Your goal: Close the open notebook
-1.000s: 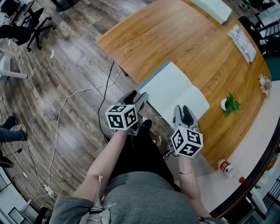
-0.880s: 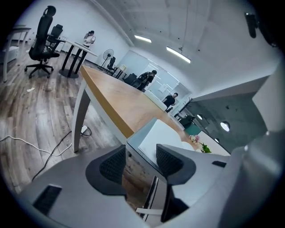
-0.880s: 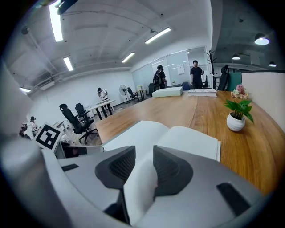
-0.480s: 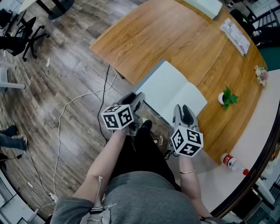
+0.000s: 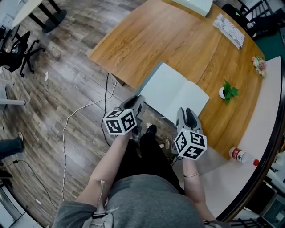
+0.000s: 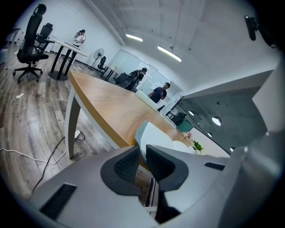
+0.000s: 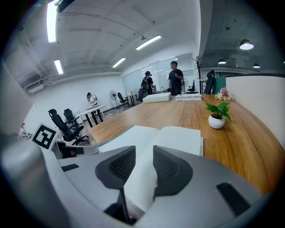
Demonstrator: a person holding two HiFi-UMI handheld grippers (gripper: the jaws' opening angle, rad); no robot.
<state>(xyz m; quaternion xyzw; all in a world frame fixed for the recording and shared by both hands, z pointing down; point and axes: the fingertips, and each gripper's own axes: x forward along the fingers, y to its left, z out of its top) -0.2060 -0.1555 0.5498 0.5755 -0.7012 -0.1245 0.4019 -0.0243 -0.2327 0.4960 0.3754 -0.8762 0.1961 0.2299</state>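
Note:
An open notebook (image 5: 173, 91) with blank white pages lies at the near edge of the wooden table (image 5: 147, 40). My left gripper (image 5: 140, 101) is at its near left corner. In the left gripper view the notebook's grey cover and white page (image 6: 156, 133) run edge-on into the narrow gap of that gripper (image 6: 142, 153), whose jaws are closing on them. My right gripper (image 5: 187, 113) is at the notebook's near right edge. In the right gripper view its jaws (image 7: 143, 167) stand apart, with the white page (image 7: 173, 138) showing flat in the gap.
A small potted plant (image 5: 226, 92) stands just right of the notebook, and a bottle (image 5: 242, 156) lies on the white counter. Papers (image 5: 229, 30), a white box (image 5: 193, 5) and flowers (image 5: 258, 64) sit at the far end. A cable (image 5: 80, 116) trails over the floor on the left.
The left gripper's jaws have drawn together at the notebook's left corner. Both hands stay about where they were. The notebook still lies open and flat.

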